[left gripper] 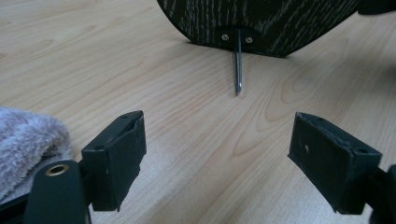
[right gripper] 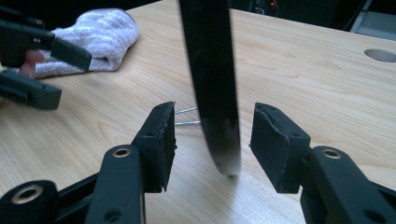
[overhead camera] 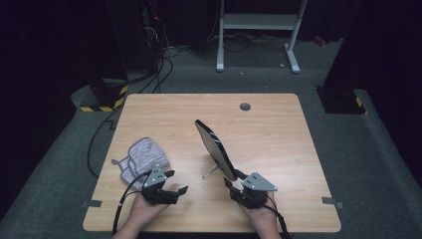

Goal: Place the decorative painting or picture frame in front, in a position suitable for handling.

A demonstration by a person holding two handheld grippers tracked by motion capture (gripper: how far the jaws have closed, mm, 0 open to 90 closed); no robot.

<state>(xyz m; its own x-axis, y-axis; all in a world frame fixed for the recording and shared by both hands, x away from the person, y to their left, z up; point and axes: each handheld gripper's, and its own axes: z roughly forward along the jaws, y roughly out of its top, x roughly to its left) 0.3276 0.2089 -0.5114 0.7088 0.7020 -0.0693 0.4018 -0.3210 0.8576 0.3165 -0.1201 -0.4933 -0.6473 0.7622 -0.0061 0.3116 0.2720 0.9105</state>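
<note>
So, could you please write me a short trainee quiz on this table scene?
1. True or false: the right gripper has its jaws pressed on the oval mirror.
2. What props the mirror upright?
3. Nearest the left gripper lies: A) folded cloth B) sponge C) cup

Key:
1. False: the jaws stand apart on either side of its edge.
2. A wire stand behind it.
3. A, the cloth.

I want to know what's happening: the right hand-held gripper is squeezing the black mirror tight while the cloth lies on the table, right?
Not quite. The right hand-held gripper has its jaws open around the black mirror, with gaps on both sides, as the right gripper view shows. The cloth does lie on the table.
</note>
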